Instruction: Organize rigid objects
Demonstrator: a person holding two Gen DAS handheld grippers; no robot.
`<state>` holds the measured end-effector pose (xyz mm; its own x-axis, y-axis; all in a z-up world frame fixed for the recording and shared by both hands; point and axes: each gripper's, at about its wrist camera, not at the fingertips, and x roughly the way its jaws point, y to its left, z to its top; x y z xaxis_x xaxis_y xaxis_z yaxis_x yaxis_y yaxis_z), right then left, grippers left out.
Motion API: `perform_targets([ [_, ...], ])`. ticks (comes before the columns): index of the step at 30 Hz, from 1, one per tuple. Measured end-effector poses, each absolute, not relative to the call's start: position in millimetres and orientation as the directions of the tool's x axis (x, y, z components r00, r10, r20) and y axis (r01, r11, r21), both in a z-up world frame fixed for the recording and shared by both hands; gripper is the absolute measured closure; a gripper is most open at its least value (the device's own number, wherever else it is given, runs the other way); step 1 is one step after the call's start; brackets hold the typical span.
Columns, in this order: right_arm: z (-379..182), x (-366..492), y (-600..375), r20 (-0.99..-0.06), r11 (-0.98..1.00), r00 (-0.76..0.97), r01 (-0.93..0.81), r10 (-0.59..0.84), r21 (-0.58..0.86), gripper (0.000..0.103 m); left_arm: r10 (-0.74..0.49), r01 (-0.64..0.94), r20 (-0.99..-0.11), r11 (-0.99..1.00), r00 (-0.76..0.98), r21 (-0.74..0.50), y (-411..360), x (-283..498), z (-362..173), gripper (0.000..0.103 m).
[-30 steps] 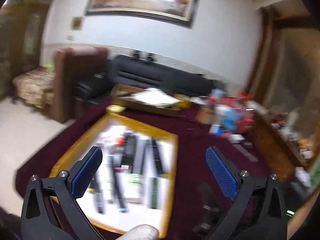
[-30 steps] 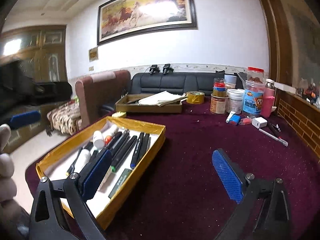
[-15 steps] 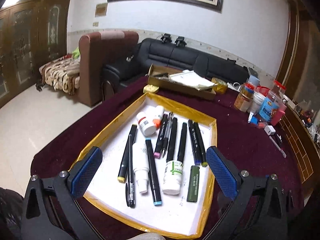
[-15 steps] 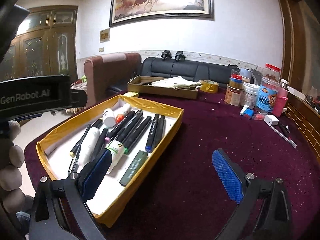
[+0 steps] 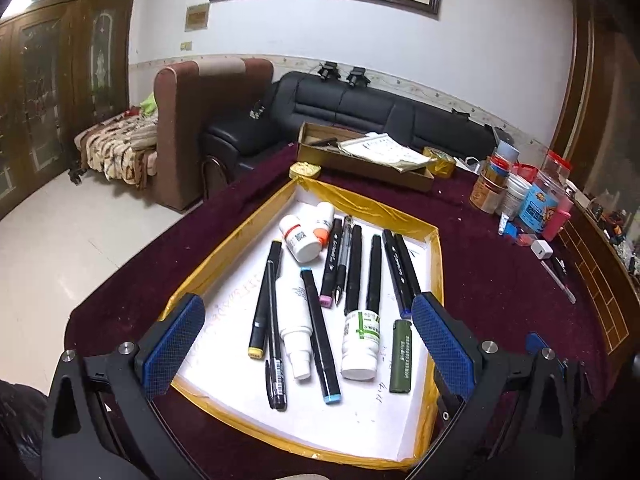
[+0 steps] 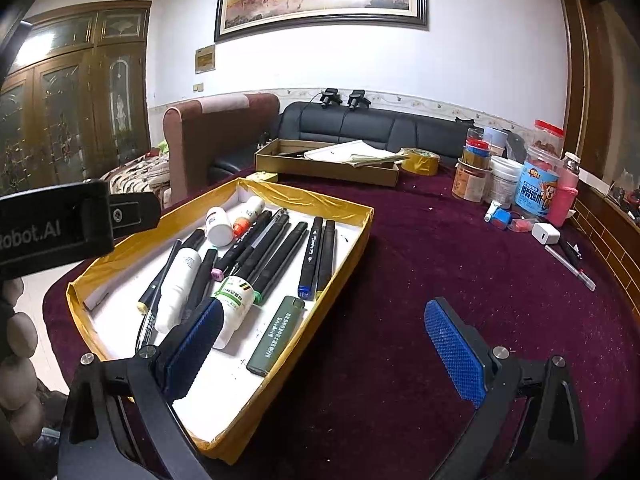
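The left tongs [image 5: 306,344] hang over the near end of the yellow-edged tray [image 5: 236,248], tilted down toward it, jaws spread wide with nothing between them. Their blue pads [image 5: 176,344] straddle the markers [image 5: 320,332], the white bottles [image 5: 360,340] and the green lighter [image 5: 402,356] lying inside the tray on the maroon bench [image 5: 500,292]. The right tongs [image 6: 324,356] sit lower, just beside the tray's right corner, pointing level across the bench, also wide open and empty. A gloved hand [image 6: 18,360], probably gripping the left tool, shows at the right view's edge.
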<state>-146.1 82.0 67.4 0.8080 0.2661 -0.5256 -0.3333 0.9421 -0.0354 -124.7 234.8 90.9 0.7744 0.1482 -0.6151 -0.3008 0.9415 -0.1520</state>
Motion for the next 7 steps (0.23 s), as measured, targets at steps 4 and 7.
perform_targets([
  [4, 69.0, -146.0, 85.4, -0.525, 0.941, 0.809, -0.335, 0.263, -0.044, 0.004, 0.135, -0.298, -0.627, 0.941, 0.767, -0.161, 238.4, -123.9, 90.6, 0.0],
  [7, 69.6, -146.4, 87.6, -0.527, 0.939, 0.806, -0.34, 0.269, -0.042, 0.004, 0.169, -0.333, -0.629, 0.93, 0.759, -0.152, 242.9, -123.9, 89.5, 0.0],
])
